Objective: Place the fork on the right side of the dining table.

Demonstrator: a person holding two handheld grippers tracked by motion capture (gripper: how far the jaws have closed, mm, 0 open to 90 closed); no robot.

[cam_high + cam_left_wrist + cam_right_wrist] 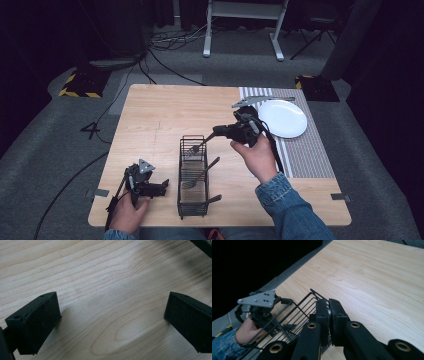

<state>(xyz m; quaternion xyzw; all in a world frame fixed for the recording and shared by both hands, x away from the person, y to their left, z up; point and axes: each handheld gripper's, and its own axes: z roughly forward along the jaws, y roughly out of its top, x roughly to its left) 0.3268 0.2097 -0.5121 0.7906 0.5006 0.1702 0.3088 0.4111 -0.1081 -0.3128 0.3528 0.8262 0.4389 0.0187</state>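
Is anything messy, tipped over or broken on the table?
Nothing stands out. The black wire basket stands upright on the wooden table, with utensils inside. The white plate sits flat on the striped mat. The right gripper holds a fork over the basket; the left gripper rests open.

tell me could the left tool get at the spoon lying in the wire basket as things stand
Probably yes. The left tool rests open on the table just left of the wire basket, whose top is open, so the spoon lies uncovered. It would have to lift over the basket's wall; the right tool works at the far end.
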